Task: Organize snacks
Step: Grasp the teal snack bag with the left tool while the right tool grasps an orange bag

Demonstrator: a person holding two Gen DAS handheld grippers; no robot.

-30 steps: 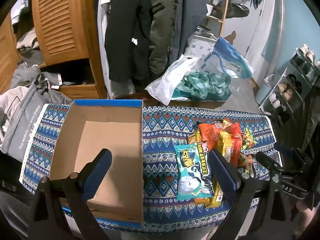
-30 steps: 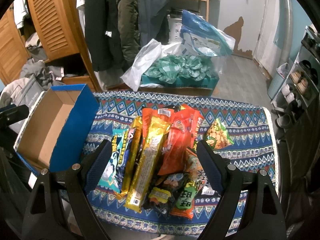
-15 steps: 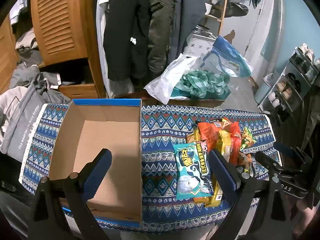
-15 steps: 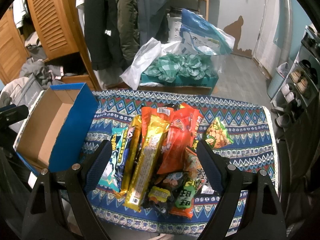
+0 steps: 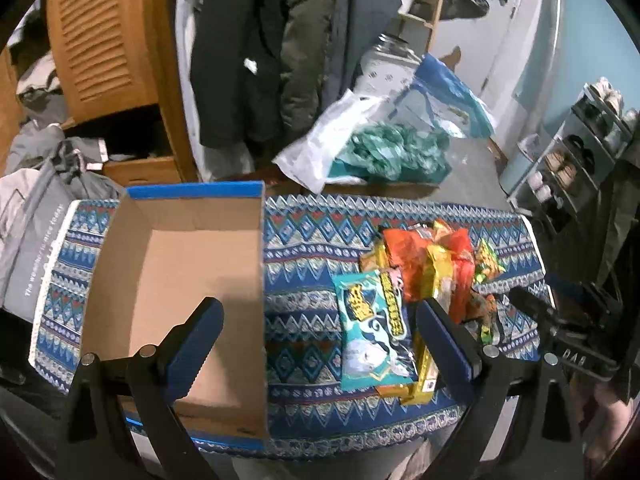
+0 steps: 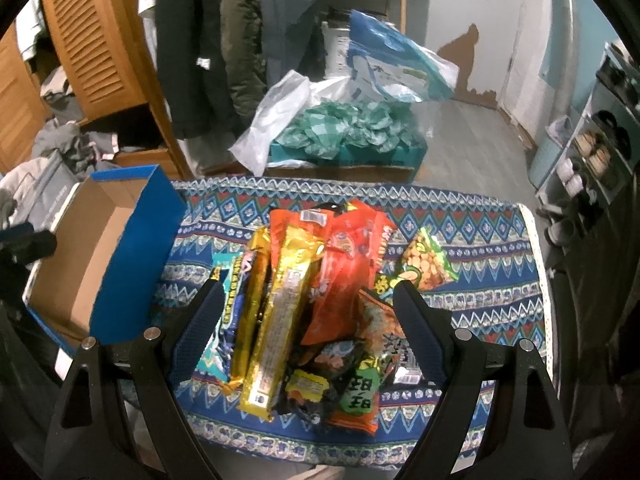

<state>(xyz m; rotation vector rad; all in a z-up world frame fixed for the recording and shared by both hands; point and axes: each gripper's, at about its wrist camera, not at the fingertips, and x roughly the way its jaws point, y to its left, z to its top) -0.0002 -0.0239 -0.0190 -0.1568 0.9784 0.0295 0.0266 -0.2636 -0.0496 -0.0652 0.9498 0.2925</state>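
An empty cardboard box (image 5: 172, 280) with blue outer walls (image 6: 132, 256) stands open on the left of a patterned tablecloth (image 5: 312, 248). To its right lies a heap of snack packs: a teal packet (image 5: 372, 332) at the left edge, long gold packs (image 6: 280, 312), orange-red packs (image 6: 344, 268) and a green peanut bag (image 6: 428, 260). My left gripper (image 5: 320, 320) hangs open above the box's right wall, holding nothing. Over the heap my right gripper (image 6: 312, 304) is open and empty, its fingers either side of the packs.
Behind the table hang dark coats (image 5: 256, 60) beside a louvred wooden wardrobe door (image 5: 100, 40). On the floor sits a box of green cloth (image 6: 348, 128) with plastic bags. A shoe rack (image 5: 580, 152) stands at the right, grey clothing (image 5: 36, 208) at the left.
Both grippers have stayed open and nearly still; the views have shifted only slightly. Nothing on the table has moved.
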